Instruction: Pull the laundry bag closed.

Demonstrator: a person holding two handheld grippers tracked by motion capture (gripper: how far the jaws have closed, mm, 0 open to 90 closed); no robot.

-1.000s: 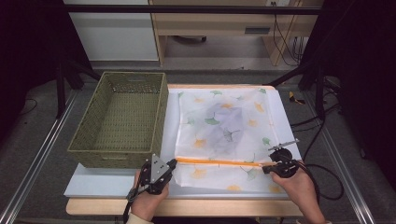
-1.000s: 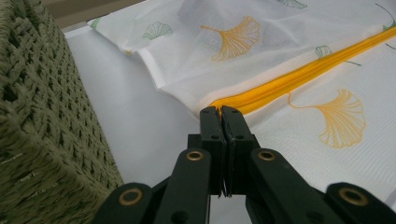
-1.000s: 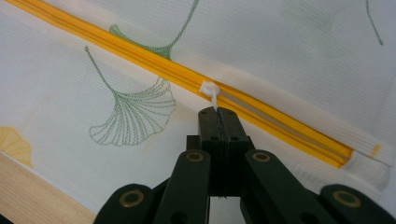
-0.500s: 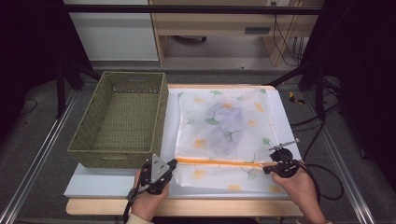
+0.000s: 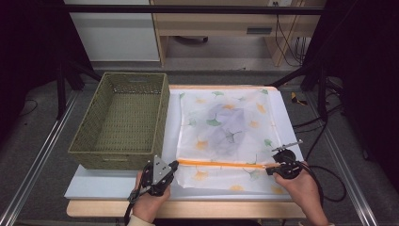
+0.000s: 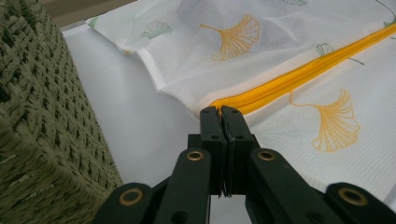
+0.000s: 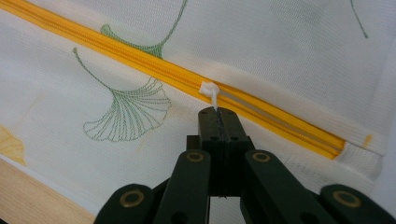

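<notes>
Right hand-held gripper [image 7: 217, 114] | clamps zipper pull [image 7: 210, 91] | unmoved since earlier frame

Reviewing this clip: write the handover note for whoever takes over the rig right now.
Left gripper: shut on the mesh bag at the left end of its orange zipper.
Right gripper: shut on the white zipper pull, near the zipper's right end.
The bag lies flat on the white board, beside the green wicker basket.
Done: both ends gripped; a short stretch behind the pull stands open.
Left: probably running the pull along the rest of the zipper.
</notes>
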